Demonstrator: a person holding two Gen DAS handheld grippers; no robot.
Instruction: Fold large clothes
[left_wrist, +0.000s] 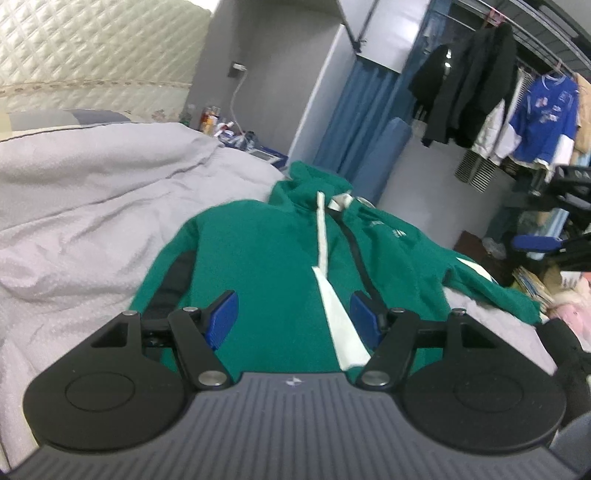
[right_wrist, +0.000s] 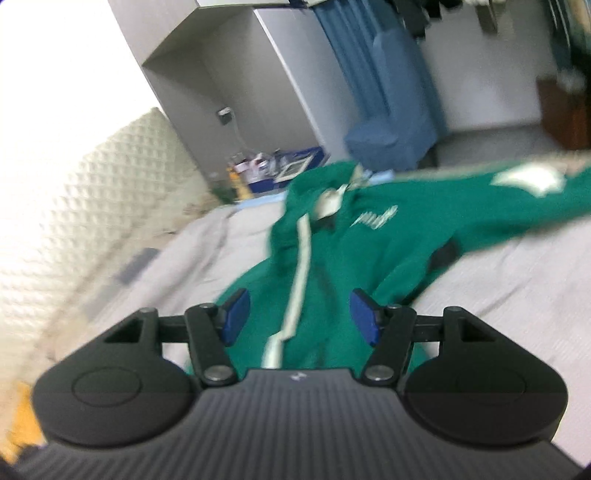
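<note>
- Broadly, the bed (left_wrist: 74, 221) fills the near and left of my view, covered in a rumpled grey quilt, with a padded cream headboard (left_wrist: 92, 44) at its far left end.
- On the bed's right half lies the green hooded jacket (left_wrist: 258, 258), front up, hood toward the far end, hem toward me; one sleeve (right_wrist: 517, 199) stretches out to the right, the other looks already folded in along the body, though I cannot be sure.
- I judge the jacket soft, limp and fairly light: it will sag and bunch when lifted, so it wants two holds well apart, on seams or the thicker hem, not mid-panel. The zip line down the front is the one stiffer part.
- My next hold would be that outstretched sleeve near its cuff, and the hem corner on the same side.
- At the far right a clothes rail (left_wrist: 517, 92) carries dark jackets and a blue-and-white shirt.
- Beyond the bed's far edge a low surface holds bottles and small boxes (left_wrist: 221, 125); too blurred to tell more.
- My left claw (left_wrist: 293, 317) is spread with nothing between its blue pads, hovering over the jacket's lower front.
- My right claw (right_wrist: 299, 317) is likewise spread and empty, above the hem; its view is motion-smeared.
</note>
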